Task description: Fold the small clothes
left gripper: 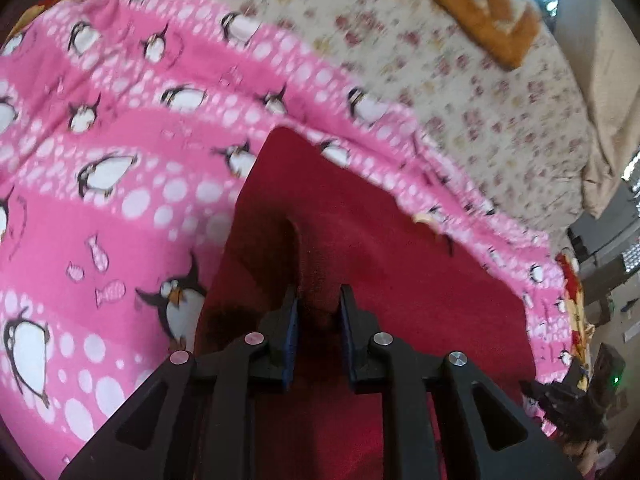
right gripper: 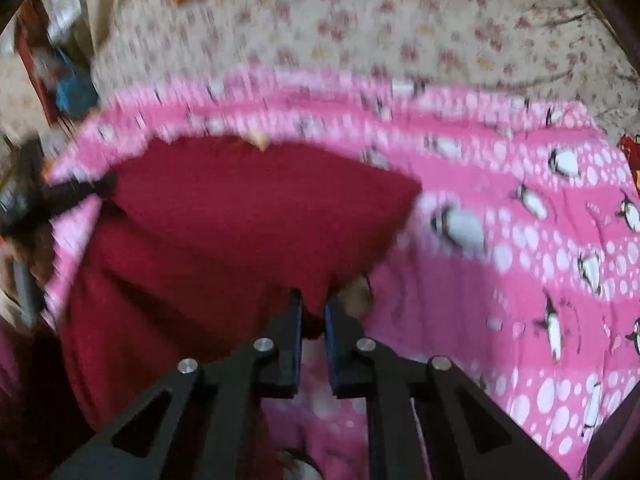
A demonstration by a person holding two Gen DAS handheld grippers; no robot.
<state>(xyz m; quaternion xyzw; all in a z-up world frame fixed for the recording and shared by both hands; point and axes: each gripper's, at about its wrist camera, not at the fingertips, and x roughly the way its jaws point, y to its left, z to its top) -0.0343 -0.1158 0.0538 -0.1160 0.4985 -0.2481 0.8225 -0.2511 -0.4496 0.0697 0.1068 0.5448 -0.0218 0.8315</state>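
A dark red garment point(left gripper: 360, 240) lies on a pink penguin-print blanket point(left gripper: 120, 160). My left gripper point(left gripper: 319, 300) is shut on a raised fold of the red garment at its near edge. In the right wrist view the red garment point(right gripper: 240, 220) spreads left of centre on the pink blanket point(right gripper: 520, 260). My right gripper point(right gripper: 313, 304) is shut on the garment's near right corner, lifted a little off the blanket. The other gripper point(right gripper: 60, 196) shows as a dark blurred shape at the garment's left edge.
The blanket lies on a floral bedsheet point(left gripper: 460, 80). An orange patterned cloth point(left gripper: 480, 8) lies at the far side of the bed. Room clutter point(left gripper: 612, 240) stands past the bed's right edge. Both views are motion-blurred.
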